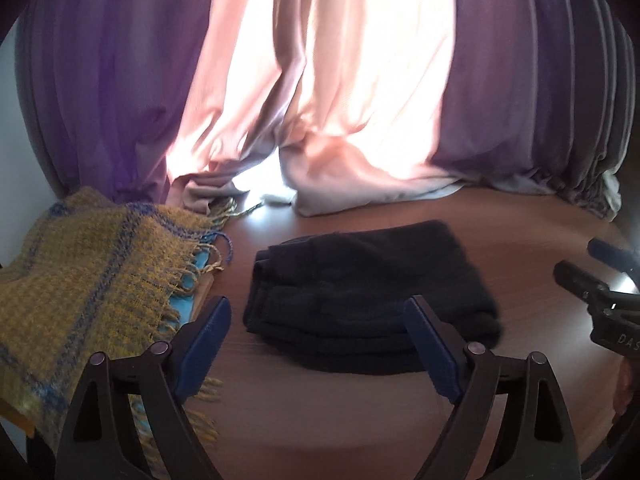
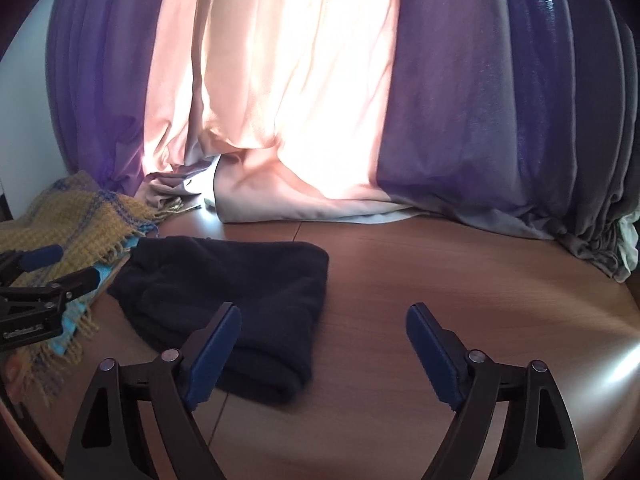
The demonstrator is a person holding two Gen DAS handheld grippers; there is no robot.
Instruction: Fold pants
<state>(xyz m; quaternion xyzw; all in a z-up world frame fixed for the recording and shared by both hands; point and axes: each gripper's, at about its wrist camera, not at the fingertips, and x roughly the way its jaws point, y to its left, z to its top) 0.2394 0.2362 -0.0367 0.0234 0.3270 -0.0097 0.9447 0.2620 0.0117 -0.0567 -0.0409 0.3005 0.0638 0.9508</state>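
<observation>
so: one folded pants (image 1: 368, 296) bundle, one scarf (image 1: 92, 276); my left gripper (image 1: 316, 312) and right gripper (image 2: 324, 320) hover level, jaws apart, empty.

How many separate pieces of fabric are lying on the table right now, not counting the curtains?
2. The dark folded pants lie mid-table; the yellow-and-blue fringed scarf lies to their left. More could be hidden under the scarf.
</observation>
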